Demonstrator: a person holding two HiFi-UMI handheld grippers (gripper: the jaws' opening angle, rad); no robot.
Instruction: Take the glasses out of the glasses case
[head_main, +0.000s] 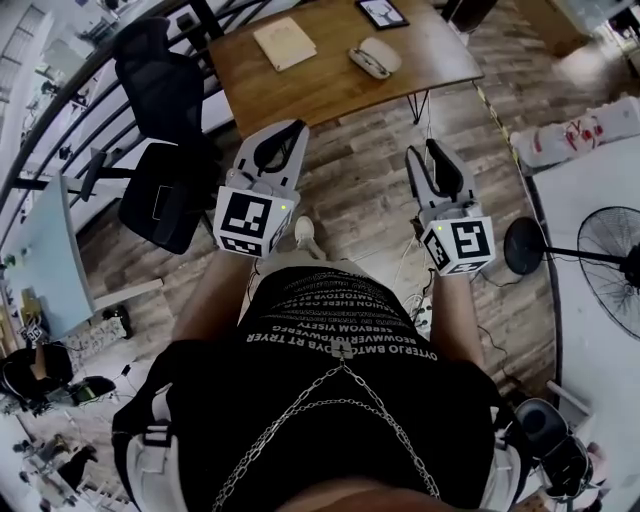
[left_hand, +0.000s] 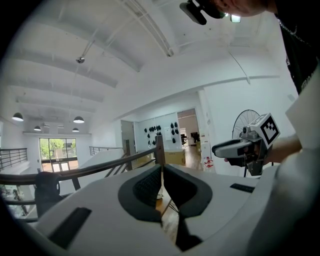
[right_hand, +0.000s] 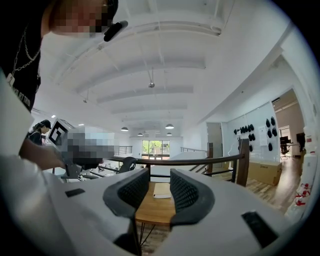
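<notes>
Glasses case (head_main: 375, 57) sits on the far bench (head_main: 320, 88), well apart from both tongs; left tongs (head_main: 290, 132) pinched together on nothing, right tongs (head_main: 426, 152) parted, empty; guessing they hang at waist height because the reach hasn't started.

Head view: high, steeply down. Gripper views: low, level, forward. Head, right share table (head_main: 330, 85).

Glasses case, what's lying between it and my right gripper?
In the head view, only bare tabletop and wood floor separate the glasses case from the right gripper.
</notes>
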